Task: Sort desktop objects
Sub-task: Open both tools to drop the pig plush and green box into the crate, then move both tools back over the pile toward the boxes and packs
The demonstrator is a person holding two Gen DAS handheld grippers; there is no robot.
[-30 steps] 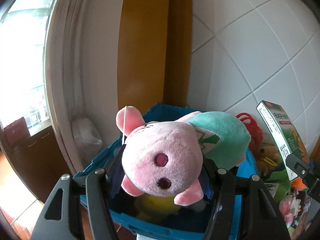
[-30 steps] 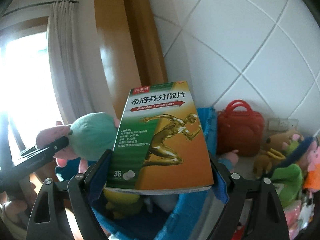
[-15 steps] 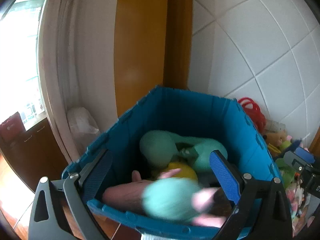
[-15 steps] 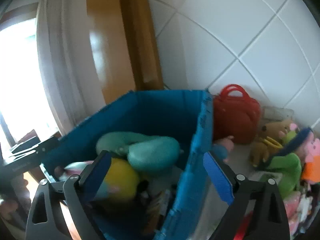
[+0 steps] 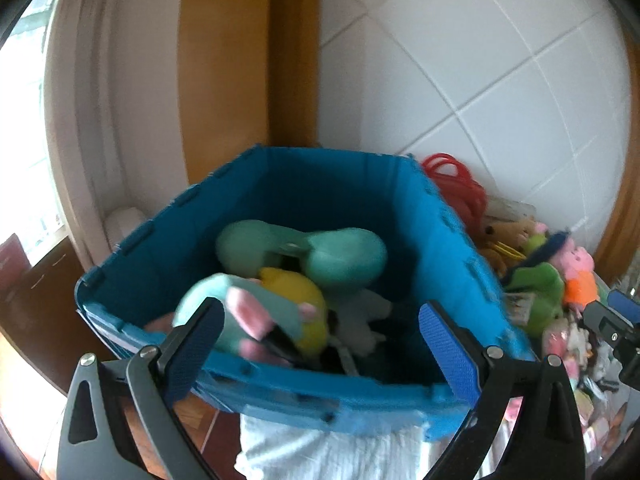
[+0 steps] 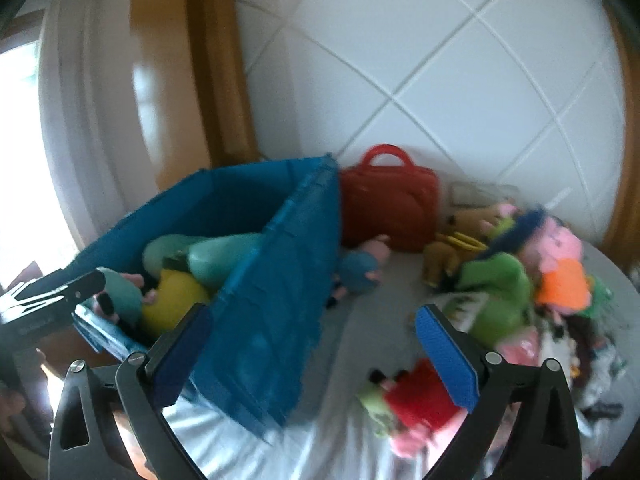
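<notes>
A blue bin point(image 5: 448, 248) stands at the table's left end and holds plush toys: a teal and pink pig plush point(image 5: 240, 312), a yellow plush point(image 5: 296, 296) and a mint green plush point(image 5: 320, 252). My left gripper point(image 5: 320, 344) is open and empty above the bin's near rim. My right gripper point(image 6: 312, 344) is open and empty over the bin's right wall point(image 6: 288, 288) and the white table point(image 6: 360, 360). A small red and green plush point(image 6: 412, 400) lies just below its right finger. The left gripper's tip shows in the right wrist view point(image 6: 60, 288).
A pile of plush toys point(image 6: 520, 276) lies on the right of the table, with a green one point(image 5: 540, 288) and a pink and orange pig point(image 5: 580, 276). A red bag point(image 6: 388, 204) stands against the tiled wall. A curtain and wooden frame are behind the bin.
The left gripper opened and dropped the pink pig plush into the bin. The right gripper let go of the medicine box, now out of sight, and swung right toward the toy pile.
</notes>
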